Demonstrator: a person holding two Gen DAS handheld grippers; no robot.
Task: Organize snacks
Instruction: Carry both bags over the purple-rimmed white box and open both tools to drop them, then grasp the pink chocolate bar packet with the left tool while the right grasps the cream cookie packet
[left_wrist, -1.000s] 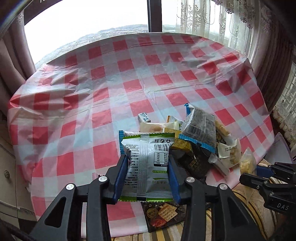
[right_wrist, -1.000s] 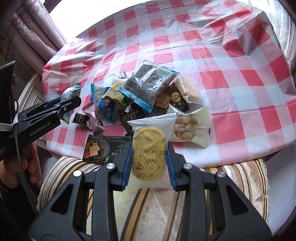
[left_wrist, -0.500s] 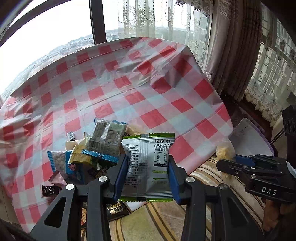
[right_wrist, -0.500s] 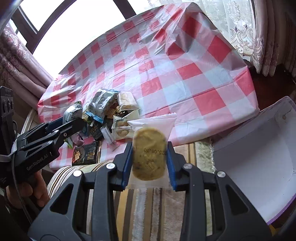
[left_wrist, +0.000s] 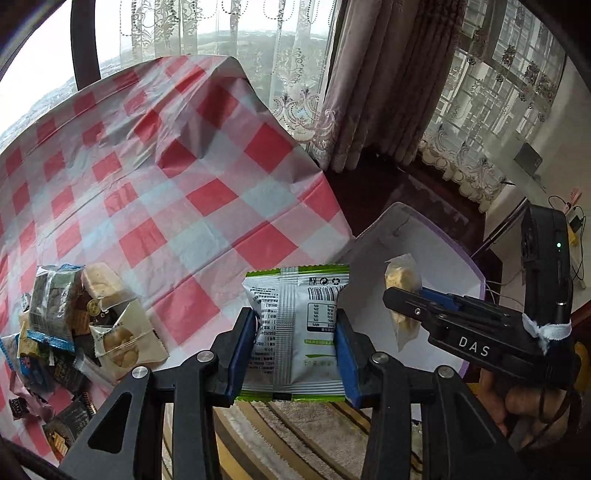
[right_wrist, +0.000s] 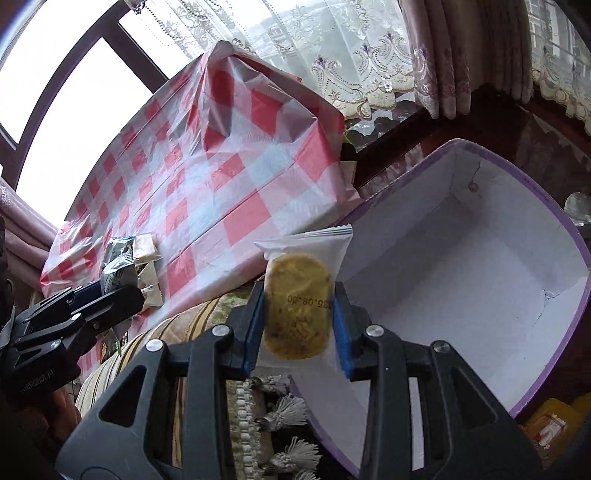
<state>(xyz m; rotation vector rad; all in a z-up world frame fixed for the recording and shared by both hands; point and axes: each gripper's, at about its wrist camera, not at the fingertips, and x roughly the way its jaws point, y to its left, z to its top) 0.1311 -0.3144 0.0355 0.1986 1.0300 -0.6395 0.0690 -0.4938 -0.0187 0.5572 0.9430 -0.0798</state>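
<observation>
My left gripper (left_wrist: 295, 354) is shut on a white and green snack packet (left_wrist: 295, 332), held off the table's right edge, near the box. My right gripper (right_wrist: 297, 325) is shut on a clear packet with a yellow cookie (right_wrist: 297, 314), held over the near rim of a white box with purple edge (right_wrist: 480, 251). The box looks empty inside. From the left wrist view the right gripper (left_wrist: 397, 299) and its cookie packet (left_wrist: 402, 284) hang over the box (left_wrist: 436, 251). A pile of snack packets (left_wrist: 74, 325) lies on the checked table.
The table has a red and white checked cloth (left_wrist: 166, 184). A striped cushion (right_wrist: 155, 350) with tassels lies below the grippers. Curtains (left_wrist: 369, 92) and a dark wood sill stand behind the box. A yellow item (right_wrist: 554, 421) lies beside the box.
Both grippers have swung right, away from the snack pile, with their packets. The box has come into full view and the right gripper now hangs over it.
</observation>
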